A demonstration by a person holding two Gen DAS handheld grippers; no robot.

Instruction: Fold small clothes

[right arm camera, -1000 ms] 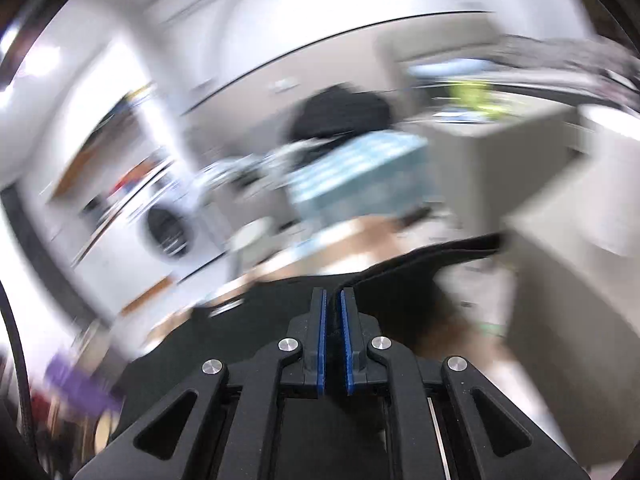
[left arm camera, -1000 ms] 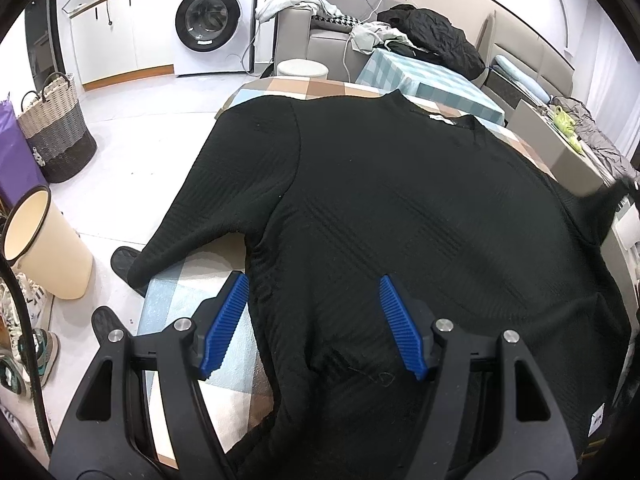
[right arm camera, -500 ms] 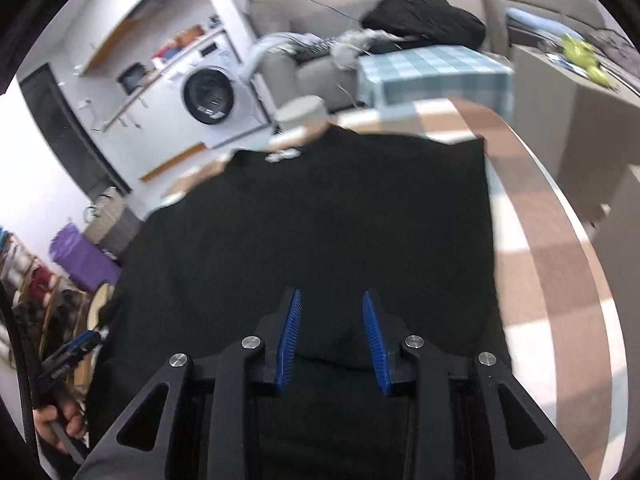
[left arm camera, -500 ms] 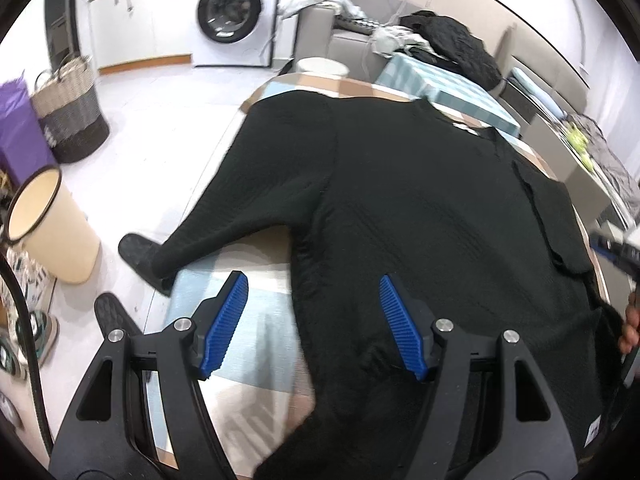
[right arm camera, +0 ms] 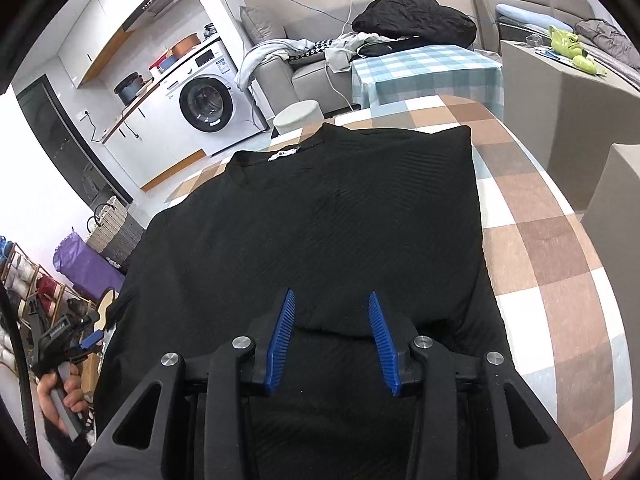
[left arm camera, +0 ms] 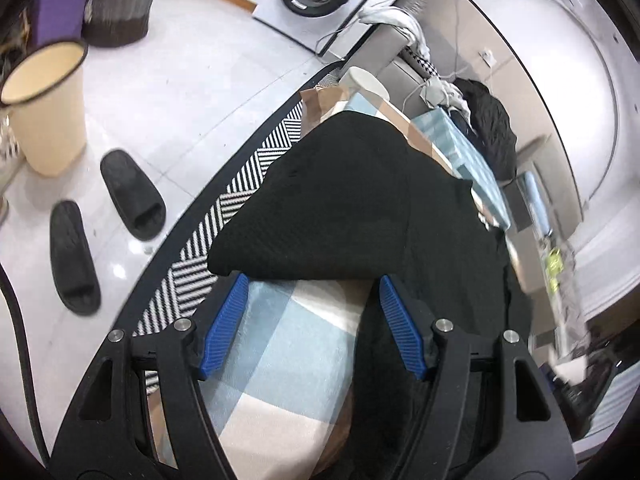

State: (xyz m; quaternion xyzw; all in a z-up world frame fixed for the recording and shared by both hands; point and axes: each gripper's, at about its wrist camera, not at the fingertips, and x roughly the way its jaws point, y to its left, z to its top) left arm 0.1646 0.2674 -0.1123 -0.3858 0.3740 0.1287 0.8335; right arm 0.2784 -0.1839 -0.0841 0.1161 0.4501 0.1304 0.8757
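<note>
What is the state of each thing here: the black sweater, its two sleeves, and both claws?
Black sweater: lying flat on the checked tablecloth, collar away from the camera.
Right sleeve: folded in over the body.
Left sleeve: not yet folded, hanging over the table edge.
Left claw: open, nothing between its pads.
Right claw: open above the sweater, jaws just been opening, gripping nothing.

The right gripper point(right arm camera: 331, 300), jaws just opening and holding nothing, hovers over a black sweater point(right arm camera: 320, 216) lying flat on the checked tablecloth point(right arm camera: 560, 240), 1 sleeve folded in.
</note>
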